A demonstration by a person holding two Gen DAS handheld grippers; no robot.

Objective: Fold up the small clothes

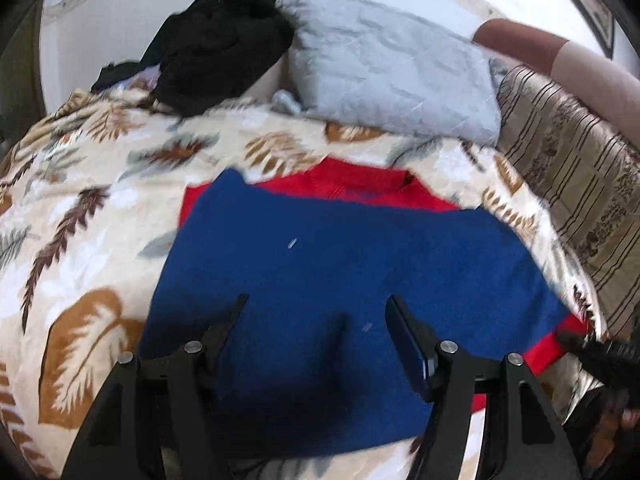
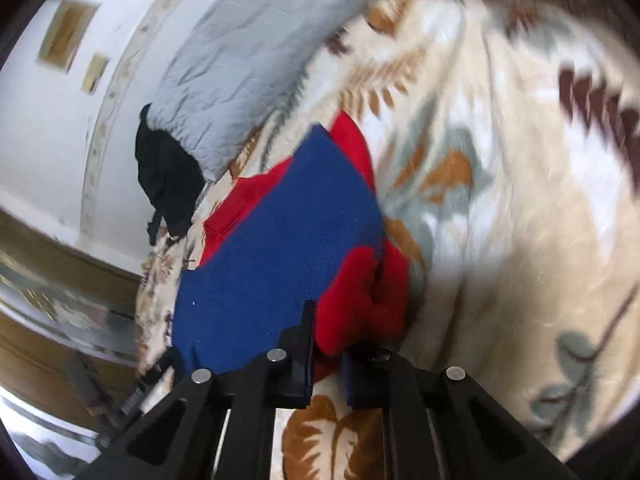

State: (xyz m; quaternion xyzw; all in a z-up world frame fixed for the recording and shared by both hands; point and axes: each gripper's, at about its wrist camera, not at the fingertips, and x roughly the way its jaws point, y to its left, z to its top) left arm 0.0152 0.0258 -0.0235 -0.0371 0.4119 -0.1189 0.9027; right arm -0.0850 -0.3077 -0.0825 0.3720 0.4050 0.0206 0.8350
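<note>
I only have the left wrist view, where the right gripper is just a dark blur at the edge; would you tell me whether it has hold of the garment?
Observer: Yes. In the right wrist view the right gripper is shut on a bunched red sleeve of the blue and red sweater.
Operator: Thank you. Is the blue fabric caught in the jaws as well?
Observer: Not that I can see. Only red cloth shows between the fingers; the blue panel lies just beside them, flat on the leaf-print blanket.
</note>
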